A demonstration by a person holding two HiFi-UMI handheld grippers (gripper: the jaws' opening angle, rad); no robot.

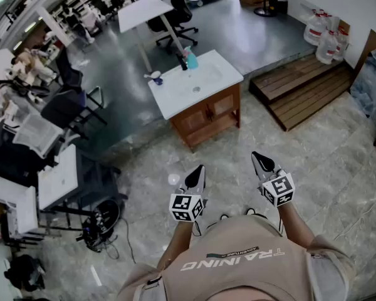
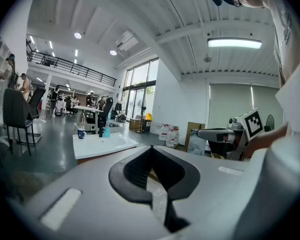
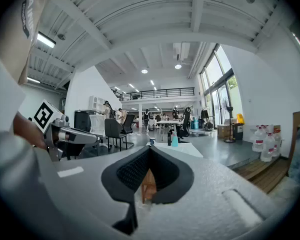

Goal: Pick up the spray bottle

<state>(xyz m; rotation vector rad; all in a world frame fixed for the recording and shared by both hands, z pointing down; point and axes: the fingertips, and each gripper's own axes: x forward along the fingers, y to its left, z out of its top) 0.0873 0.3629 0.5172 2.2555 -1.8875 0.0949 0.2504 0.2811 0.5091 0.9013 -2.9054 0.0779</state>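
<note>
Room: you stand in a big bright hall with a shiny grey stone floor, desks and chairs far off.
Worktop: a white sink worktop [image 1: 175,99] on a small brown wooden cupboard sits ahead of you, well apart from both tools.
Bottle: the small blue-green plastic spray bottle [image 1: 192,58] stands upright at the far edge of the worktop, just beside a tall black thing, maybe the tap.
Cup: a little dark blue cup [image 2: 81,133] stands near the bottle, on the same worktop.
Left tool: your left tool [image 1: 199,170] is closed with nothing in it, and it points almost level toward the cupboard.
Right tool: your right tool [image 1: 258,158] is closed too, and it holds nothing.
Which way: in the head view the bottle lies almost straight ahead of your left tool, and off to the left of your right one.
Nearer hand: the left one looks a bit closer, I think.
Next: you likely need to walk up, open one tool, and come at the bottle from the side, since it stands tall.
</note>
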